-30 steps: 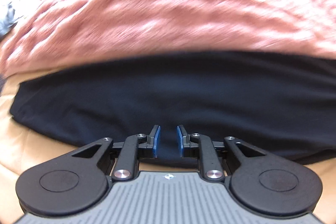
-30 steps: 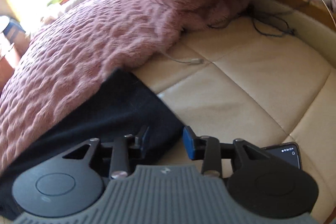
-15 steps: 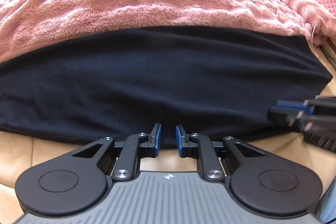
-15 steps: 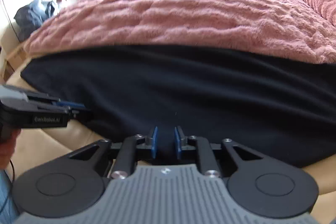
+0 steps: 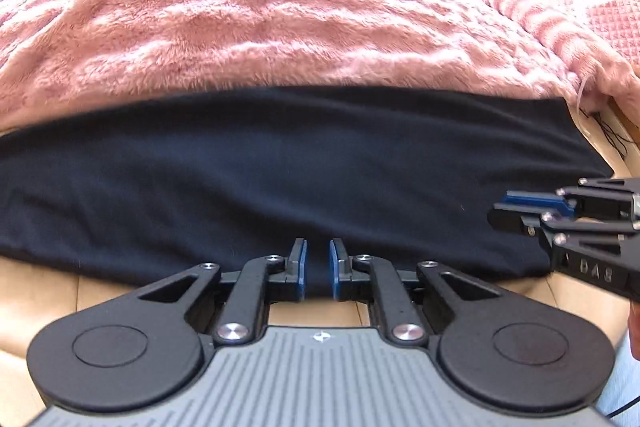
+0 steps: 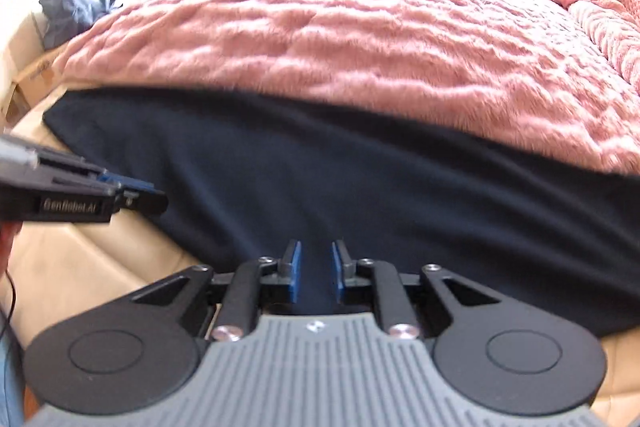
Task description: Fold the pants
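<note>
I have the bed [image 5: 44, 301] in front of me, most of it buried under the pink fleece blanket [image 5: 280, 11]; only a strip of tan mattress shows along the near edge. On that strip the black pants [image 5: 280, 179] lie as a long flat band parallel to the near edge, their far side tucked against or under the blanket's hem — I can't tell which. My left gripper [image 5: 318, 271] sits at the pants' near hem with its blue pads a narrow gap apart and dark cloth showing between them; whether they actually pinch it I cannot tell. The right gripper [image 6: 316, 275] looks much the same further along the hem toward the right corner, pads slightly parted over fabric, grip again not clear. My worry is the lift: if either pair of pads has only the top layer, or nothing, the fold will peel one layer and leave the other behind. If the far edge is caught under the fleece, pulling could drag the blanket along — or the hem could slip out. Uneven lifting between the two hands would skew the crease.
</note>
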Motion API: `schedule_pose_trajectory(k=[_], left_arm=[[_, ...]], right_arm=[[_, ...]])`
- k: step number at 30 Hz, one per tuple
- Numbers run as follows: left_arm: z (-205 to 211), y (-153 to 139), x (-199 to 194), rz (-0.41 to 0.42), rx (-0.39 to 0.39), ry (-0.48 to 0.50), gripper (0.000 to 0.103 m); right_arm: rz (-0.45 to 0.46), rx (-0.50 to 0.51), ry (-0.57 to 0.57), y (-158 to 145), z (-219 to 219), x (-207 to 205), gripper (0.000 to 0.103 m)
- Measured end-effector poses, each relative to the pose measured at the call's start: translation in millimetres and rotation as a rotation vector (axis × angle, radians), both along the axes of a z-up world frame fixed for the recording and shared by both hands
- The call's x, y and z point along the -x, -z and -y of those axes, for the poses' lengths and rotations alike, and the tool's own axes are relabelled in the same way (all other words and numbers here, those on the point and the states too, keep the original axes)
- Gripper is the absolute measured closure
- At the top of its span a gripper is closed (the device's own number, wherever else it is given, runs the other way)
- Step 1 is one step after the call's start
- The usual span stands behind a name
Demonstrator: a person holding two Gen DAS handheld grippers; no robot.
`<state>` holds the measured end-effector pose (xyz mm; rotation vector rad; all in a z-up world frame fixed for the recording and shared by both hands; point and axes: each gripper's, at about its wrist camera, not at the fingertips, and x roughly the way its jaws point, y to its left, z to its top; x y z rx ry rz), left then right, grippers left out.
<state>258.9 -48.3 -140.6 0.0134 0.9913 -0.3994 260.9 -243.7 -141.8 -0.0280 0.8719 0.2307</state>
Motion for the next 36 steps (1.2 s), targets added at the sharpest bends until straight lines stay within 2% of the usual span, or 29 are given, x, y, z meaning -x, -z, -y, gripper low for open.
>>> schedule_pose_trajectory(k=[4, 5, 8, 9, 10, 12, 13, 15, 17, 18, 20, 24, 26, 29, 31, 36], left_arm=[[2.2, 13.7, -17.4, -0.062, -0.032, 0.022, 0.091], [2.9, 16.6, -19.1, -0.093, -0.051, 0.037, 0.091], [4.4, 17.0, -18.1, -0.112, -0.105, 0.063, 0.090], [2.9, 16.7, -19.6, -0.127, -0.106, 0.059, 0.090], [1.7, 16.6, -21.6, -0.141, -0.107, 0.058, 0.090], [2.5, 17.0, -25.6, -0.162, -0.119, 0.060, 0.091], [3.3, 17.2, -26.8, -0.170, -0.125, 0.062, 0.091], [5.5, 16.5, -30.9, -0.183, -0.138, 0.063, 0.091], [6.3, 17.8, -23.9, -0.184, -0.151, 0.072, 0.091], [5.1, 18.1, -20.2, -0.184, -0.155, 0.078, 0.091], [3.8, 16.3, -18.9, -0.187, -0.156, 0.083, 0.091], [-14.7, 5.7, -15.5, -0.150, -0.126, 0.045, 0.090], [-38.1, -2.3, -13.6, -0.097, -0.101, -0.027, 0.087], [-96.6, -9.9, -16.7, -0.043, -0.027, -0.244, 0.081], [-145.9, -12.7, -16.6, -0.005, 0.054, -0.411, 0.071], [-268.0, -5.1, -3.2, 0.051, 0.308, -0.821, 0.061]], right_arm=[[-0.024, -0.030, -0.023, 10.7, -4.6, -38.3, 0.091], [-0.034, -0.024, -0.027, 15.7, -5.2, -46.9, 0.091], [-0.050, 0.031, -0.012, 29.9, 1.4, -70.6, 0.091], [-0.054, 0.056, 0.010, 35.4, 7.8, -78.5, 0.091], [-0.054, 0.075, 0.036, 39.7, 16.3, -85.1, 0.097], [-0.045, 0.055, 0.073, 43.4, 36.6, -97.6, 0.099], [-0.039, 0.071, 0.097, 44.2, 44.6, -103.6, 0.103], [-0.035, 0.107, 0.132, 46.0, 57.8, -113.7, 0.103], [-0.036, 0.086, 0.133, 47.0, 67.6, -120.3, 0.103], [-0.027, 0.121, 0.139, 46.6, 67.7, -122.7, 0.103], [-0.033, 0.125, 0.152, 43.3, 69.0, -126.1, 0.103], [-0.013, 0.104, 0.111, 29.0, 59.6, -110.2, 0.099], [-0.004, 0.083, 0.081, 22.8, 49.1, -99.4, 0.099], [-0.002, 0.040, 0.044, 17.9, 30.3, -86.7, 0.096], [-0.009, 0.019, 0.025, 18.1, 17.7, -82.6, 0.090], [-0.031, -0.006, 0.007, 21.9, -9.8, -73.0, 0.090]])
